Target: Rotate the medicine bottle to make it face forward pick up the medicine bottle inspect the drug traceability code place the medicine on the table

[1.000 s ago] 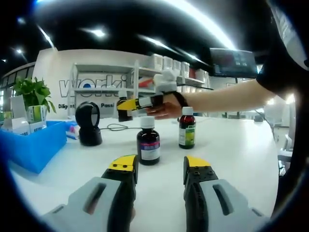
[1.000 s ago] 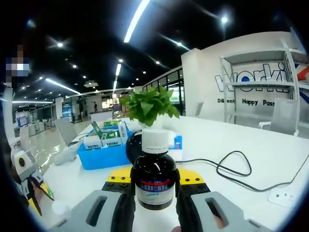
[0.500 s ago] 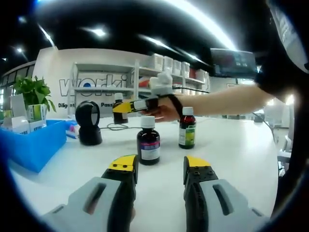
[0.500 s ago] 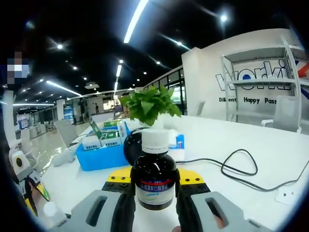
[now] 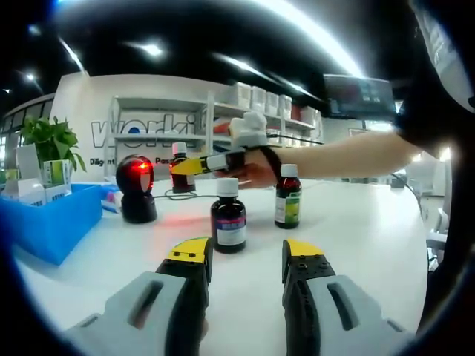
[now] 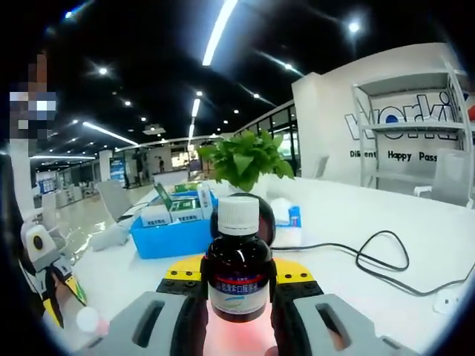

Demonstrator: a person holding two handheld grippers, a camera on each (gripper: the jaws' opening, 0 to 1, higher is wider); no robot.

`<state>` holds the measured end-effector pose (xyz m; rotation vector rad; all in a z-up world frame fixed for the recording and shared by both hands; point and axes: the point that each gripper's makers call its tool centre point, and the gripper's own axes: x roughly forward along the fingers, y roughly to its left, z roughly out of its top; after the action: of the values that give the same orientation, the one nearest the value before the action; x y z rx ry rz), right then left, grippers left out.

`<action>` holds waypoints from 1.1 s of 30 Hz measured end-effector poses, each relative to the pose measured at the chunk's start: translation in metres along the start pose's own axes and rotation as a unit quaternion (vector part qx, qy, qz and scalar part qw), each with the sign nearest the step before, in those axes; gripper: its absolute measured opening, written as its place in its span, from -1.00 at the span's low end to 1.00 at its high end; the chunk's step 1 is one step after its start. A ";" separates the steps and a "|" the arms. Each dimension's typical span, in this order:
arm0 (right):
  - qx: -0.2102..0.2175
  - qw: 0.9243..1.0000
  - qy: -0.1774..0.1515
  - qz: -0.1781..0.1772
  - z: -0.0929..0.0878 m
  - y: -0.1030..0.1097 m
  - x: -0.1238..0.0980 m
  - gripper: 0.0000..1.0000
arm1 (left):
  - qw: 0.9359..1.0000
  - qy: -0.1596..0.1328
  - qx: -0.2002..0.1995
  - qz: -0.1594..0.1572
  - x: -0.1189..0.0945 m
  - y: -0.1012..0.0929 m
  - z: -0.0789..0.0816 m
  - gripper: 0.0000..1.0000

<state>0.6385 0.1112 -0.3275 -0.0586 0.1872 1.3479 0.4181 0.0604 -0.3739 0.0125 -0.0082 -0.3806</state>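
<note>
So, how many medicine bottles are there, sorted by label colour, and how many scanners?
White-label bottles: 2, one on the table, one in the right gripper
Green-label bottles: 1
Scanners: 1
Total: 4

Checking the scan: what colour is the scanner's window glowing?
Red; the scanner shows it best in the left gripper view.

A wide white table [image 5: 364, 222] spreads through the lower half of the left gripper view. At 10 o'clock a white wall [image 5: 89, 104] carries large blue lettering, and pale metal shelving [image 5: 156, 126] stands before it. A dark screen [image 5: 358, 95] hangs at 1 o'clock. Long bright strip lights [image 6: 220, 28] cross the dark ceiling [image 6: 148, 67] at 12 o'clock in the right gripper view, where at 9 o'clock an open hall with a glossy floor [image 6: 82, 215] recedes.
</note>
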 end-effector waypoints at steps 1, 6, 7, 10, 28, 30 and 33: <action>-0.002 1.000 0.000 0.001 0.000 0.002 0.000 -0.45 | 1.000 0.000 0.000 0.000 0.000 0.000 0.000 -0.43; -0.004 1.000 -0.002 0.003 0.002 0.007 0.001 -0.45 | 1.000 0.001 0.001 0.000 0.000 0.000 0.000 -0.43; -0.004 1.000 -0.002 0.003 0.002 0.007 0.001 -0.45 | 1.000 0.001 0.001 0.000 0.000 0.000 0.000 -0.43; -0.006 1.000 -0.002 0.002 0.002 0.007 0.001 -0.45 | 1.000 0.001 0.001 0.001 0.000 0.000 0.000 -0.43; -0.017 0.999 -0.026 -0.012 0.040 0.005 -0.017 -0.45 | 1.000 0.002 0.002 0.000 0.000 0.000 -0.001 -0.43; -0.023 0.999 -0.030 -0.013 0.047 0.007 -0.019 -0.45 | 1.000 0.003 0.003 0.000 0.000 0.000 -0.002 -0.43; -0.033 0.999 -0.032 -0.013 0.053 0.012 -0.024 -0.45 | 1.000 0.004 0.004 0.000 0.000 0.000 -0.002 -0.43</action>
<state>0.6274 0.0986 -0.2705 -0.0724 0.0870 1.3290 0.4180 0.0607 -0.3758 0.0220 -0.0010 -0.3804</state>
